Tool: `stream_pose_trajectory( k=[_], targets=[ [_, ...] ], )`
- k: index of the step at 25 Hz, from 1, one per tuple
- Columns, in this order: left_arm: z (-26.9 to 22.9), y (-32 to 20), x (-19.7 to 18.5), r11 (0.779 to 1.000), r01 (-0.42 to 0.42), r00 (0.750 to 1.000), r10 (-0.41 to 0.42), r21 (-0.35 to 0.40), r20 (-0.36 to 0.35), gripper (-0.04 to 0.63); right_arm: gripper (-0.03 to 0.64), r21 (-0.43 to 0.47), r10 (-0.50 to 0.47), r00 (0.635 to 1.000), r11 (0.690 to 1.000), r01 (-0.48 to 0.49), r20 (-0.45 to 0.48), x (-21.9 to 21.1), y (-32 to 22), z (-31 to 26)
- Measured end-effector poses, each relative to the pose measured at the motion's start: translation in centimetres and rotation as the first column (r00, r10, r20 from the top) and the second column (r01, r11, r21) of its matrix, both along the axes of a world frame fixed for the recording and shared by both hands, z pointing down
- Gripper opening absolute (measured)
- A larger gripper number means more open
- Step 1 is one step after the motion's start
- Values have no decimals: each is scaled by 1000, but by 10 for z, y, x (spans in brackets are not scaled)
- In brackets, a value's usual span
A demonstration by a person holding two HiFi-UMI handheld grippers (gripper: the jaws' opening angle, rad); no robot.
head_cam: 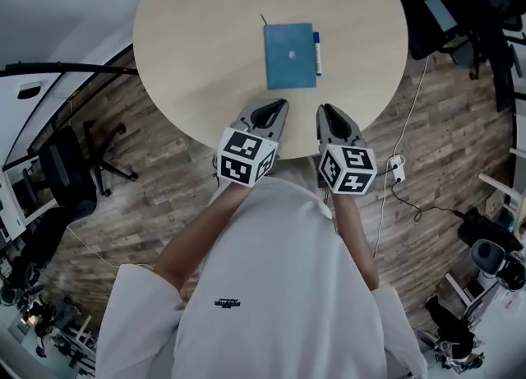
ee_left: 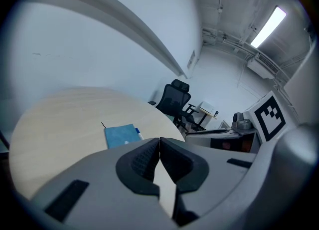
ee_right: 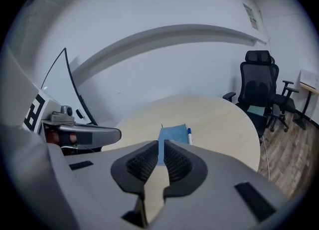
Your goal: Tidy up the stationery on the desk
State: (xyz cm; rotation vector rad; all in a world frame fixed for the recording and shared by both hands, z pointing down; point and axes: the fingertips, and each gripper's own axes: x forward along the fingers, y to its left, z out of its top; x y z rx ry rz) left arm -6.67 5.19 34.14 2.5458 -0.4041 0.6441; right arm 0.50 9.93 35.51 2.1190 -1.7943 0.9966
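Note:
A blue notebook (head_cam: pixel 289 55) lies closed in the middle of the round light-wood table (head_cam: pixel 197 32). A white pen with a blue cap (head_cam: pixel 317 53) rests along the notebook's right edge, touching or nearly touching it. My left gripper (head_cam: pixel 279 104) hovers over the table's near edge, shut and empty, a short way from the notebook. My right gripper (head_cam: pixel 325 110) is beside it, also shut with nothing in it. The notebook (ee_left: pixel 120 135) and pen (ee_left: pixel 138 133) show just beyond the left gripper (ee_left: pixel 159 144). The right gripper (ee_right: pixel 160 146) points at the notebook (ee_right: pixel 173 133) and pen (ee_right: pixel 189 135).
A black office chair (head_cam: pixel 70 168) stands on the wooden floor to the left of the table. A white power strip (head_cam: pixel 398 170) with cables lies on the floor at the right. Another black chair (ee_right: pixel 256 87) stands beyond the table's far side. Dark equipment (head_cam: pixel 460 7) crowds the upper right.

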Motion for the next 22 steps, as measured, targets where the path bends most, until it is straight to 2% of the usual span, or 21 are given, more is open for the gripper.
stream_pose_trajectory(
  k=[3, 10, 15, 22],
  targets=[
    [-12, 17, 3, 1000, -14, 1000, 14, 9, -3, 21, 58, 17, 3, 1000, 1000, -3, -24, -8, 13, -18],
    [-33, 31, -3, 997, -18, 1000, 18, 80, 11, 21, 55, 58, 22, 999, 998, -19, -45, -9, 25, -41],
    [-39, 26, -10, 996, 10, 1000, -11, 88, 8, 21, 46, 68, -14, 1000, 998, 16, -27, -13, 27, -47],
    [-48, 24, -10, 995, 38, 999, -38, 96, -3, 21, 40, 68, -30, 998, 997, 33, -54, -3, 28, -53]
  ],
)
